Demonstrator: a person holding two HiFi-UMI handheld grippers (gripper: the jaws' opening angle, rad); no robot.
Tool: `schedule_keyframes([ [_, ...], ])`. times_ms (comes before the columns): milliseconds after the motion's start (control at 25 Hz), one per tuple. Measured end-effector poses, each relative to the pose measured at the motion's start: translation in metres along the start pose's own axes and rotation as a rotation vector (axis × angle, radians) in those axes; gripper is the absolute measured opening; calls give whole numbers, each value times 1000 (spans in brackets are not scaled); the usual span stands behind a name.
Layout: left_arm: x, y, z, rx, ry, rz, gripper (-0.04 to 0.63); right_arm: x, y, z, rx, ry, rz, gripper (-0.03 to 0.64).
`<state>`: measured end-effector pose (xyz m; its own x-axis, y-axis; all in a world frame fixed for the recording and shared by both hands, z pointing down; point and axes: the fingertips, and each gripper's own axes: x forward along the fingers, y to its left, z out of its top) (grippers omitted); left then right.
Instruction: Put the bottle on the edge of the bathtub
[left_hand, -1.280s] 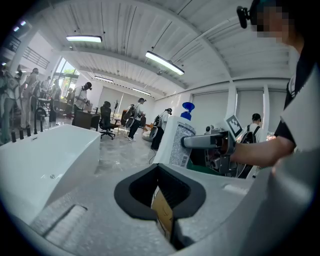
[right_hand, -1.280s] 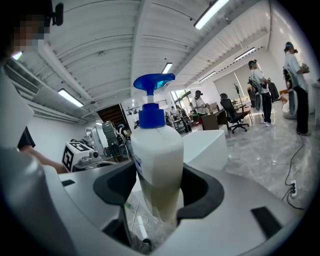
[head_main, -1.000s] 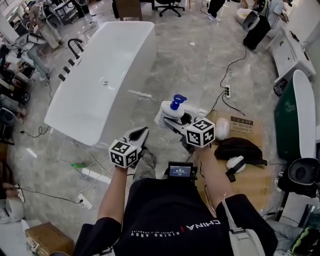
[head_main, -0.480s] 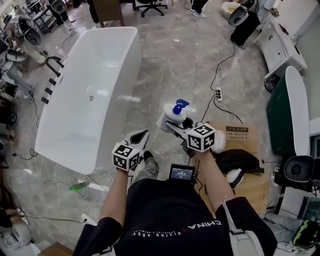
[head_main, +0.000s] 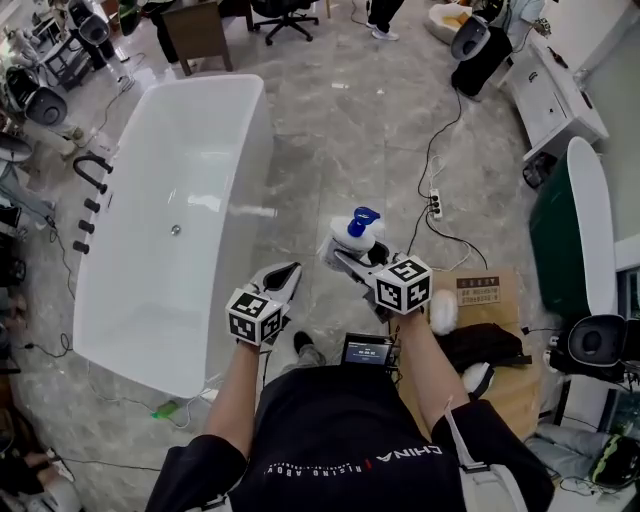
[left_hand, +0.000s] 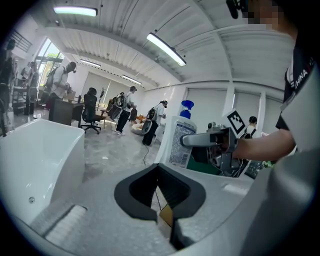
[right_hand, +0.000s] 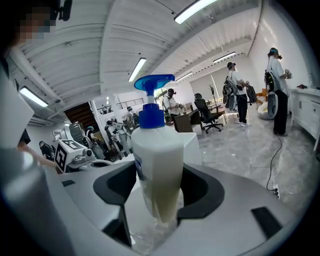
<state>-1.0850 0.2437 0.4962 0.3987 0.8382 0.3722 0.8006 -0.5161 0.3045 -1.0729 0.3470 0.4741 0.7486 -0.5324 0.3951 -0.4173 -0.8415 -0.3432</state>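
A white bottle (head_main: 350, 238) with a blue pump stands upright between the jaws of my right gripper (head_main: 352, 256), which is shut on its lower body. In the right gripper view the bottle (right_hand: 157, 165) fills the centre, pinched between the black pads (right_hand: 200, 192). The white bathtub (head_main: 262, 150) lies on the floor to the left and ahead; its near rim is left of my left gripper (head_main: 281, 279). That gripper hangs beside the bottle, jaws together and holding nothing. From the left gripper view I see the tub wall (left_hand: 45, 150) at the left and the held bottle (left_hand: 179, 141) at the right.
Black faucet fittings (head_main: 90, 175) stand along the tub's far left side. A power strip with cables (head_main: 435, 205) lies on the marble floor ahead right. A cardboard box (head_main: 485, 290) and a black bag (head_main: 485, 345) sit at my right. People and office chairs are farther off.
Both grippers and the bottle have travelled forward across the floor together. The bathtub now lies lower and closer in the head view, its near end level with my left gripper.
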Motion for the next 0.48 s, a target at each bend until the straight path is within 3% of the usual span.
schedule_keyframes([
  [280, 62, 45, 23, 0, 27, -10, 9, 40, -67, 26, 35, -4, -19, 276],
  [480, 125, 96, 71, 27, 35, 15, 9, 89, -134, 76, 32, -30, -2, 276],
])
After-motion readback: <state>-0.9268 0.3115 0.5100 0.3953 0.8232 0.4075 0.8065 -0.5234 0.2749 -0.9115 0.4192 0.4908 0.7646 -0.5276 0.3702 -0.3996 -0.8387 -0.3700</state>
